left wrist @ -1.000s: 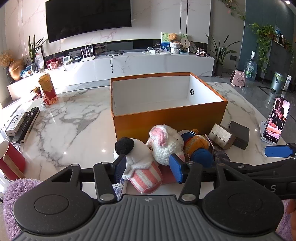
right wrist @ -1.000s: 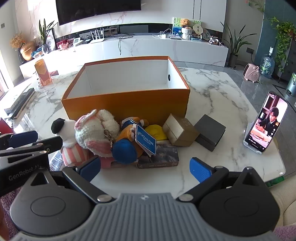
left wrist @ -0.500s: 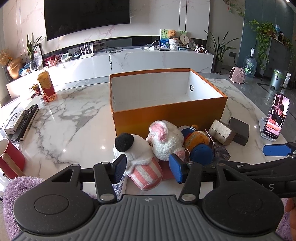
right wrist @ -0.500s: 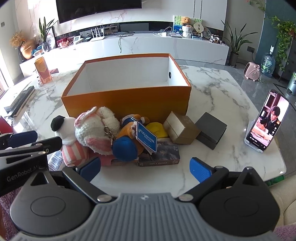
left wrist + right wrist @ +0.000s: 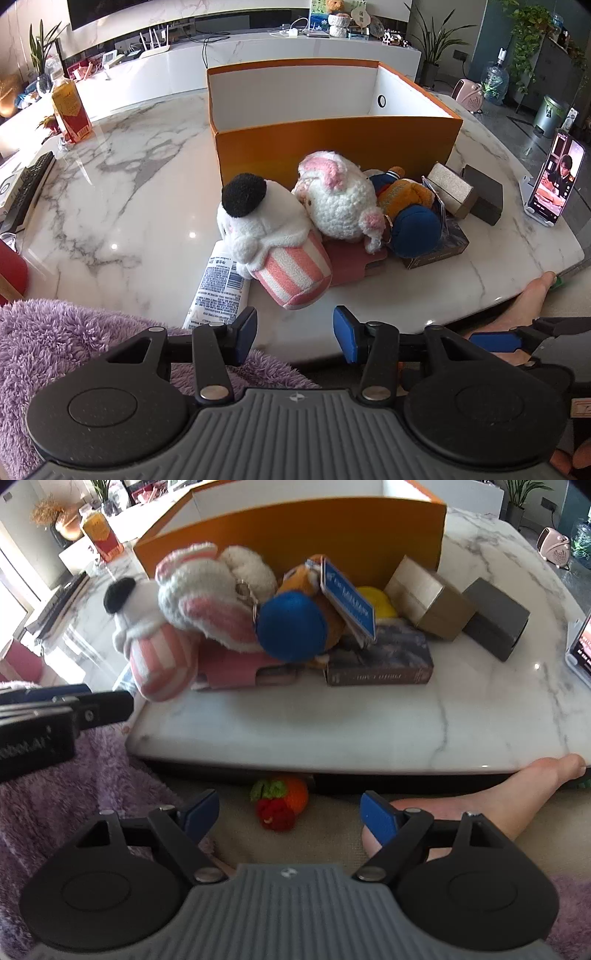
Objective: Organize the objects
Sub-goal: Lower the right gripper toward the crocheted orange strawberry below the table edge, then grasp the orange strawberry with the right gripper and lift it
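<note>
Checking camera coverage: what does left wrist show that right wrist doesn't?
Left wrist only: the orange box's white inside, the upright phone's whole screen, the printed packet beside the striped plush.
Right wrist only: a small knitted fruit toy on the floor under the table edge.
Both: the plush pile, the gold box, the dark box, a bare foot.

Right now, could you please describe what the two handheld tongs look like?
Both match: the left tongs and right tongs have black linkage arms with silver pivot pins, blue rubber pads at the tips, two round black discs, and a ribbed grey body bearing a small emblem. White lettering marks the left tongs' side, seen from the right wrist.
</note>
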The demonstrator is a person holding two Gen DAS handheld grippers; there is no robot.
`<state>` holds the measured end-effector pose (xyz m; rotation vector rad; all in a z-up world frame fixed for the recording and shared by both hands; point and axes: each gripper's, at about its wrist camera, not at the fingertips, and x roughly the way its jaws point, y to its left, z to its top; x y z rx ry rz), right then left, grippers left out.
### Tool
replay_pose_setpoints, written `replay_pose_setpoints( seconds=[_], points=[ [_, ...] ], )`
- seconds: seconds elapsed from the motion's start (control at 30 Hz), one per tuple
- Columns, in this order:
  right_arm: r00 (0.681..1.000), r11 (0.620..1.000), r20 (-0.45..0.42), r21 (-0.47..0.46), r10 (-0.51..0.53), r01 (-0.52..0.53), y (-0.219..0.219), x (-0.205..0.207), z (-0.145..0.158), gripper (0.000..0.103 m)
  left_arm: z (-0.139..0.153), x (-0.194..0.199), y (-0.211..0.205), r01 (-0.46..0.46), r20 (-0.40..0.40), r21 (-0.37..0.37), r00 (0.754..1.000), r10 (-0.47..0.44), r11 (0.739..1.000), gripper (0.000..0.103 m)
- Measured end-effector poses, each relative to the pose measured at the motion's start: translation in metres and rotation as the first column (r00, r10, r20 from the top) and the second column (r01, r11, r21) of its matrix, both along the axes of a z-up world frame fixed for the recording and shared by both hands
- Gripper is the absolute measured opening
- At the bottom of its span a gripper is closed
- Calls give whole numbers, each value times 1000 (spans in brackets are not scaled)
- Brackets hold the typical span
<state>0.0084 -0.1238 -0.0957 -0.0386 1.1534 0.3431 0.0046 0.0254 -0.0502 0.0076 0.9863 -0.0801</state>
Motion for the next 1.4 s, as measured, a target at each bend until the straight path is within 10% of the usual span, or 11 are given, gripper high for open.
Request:
replay_pose_setpoints(
  seconds=[0.47,0.8,1.4],
  points=[
    [996,999,-92,-32,16,-19,26,25,-54,77,-15,12,6,11,-30,-18,999,-12,1000,54],
    [991,1000,-135,14,23,-21,32,28,-71,50,-18,15,8,3,-32,-15,999,-3,1000,54],
    [996,996,12,-8,87,-87,39,-5,7,48,1,18,12,90,41,39,995,-92,995,67]
  ],
)
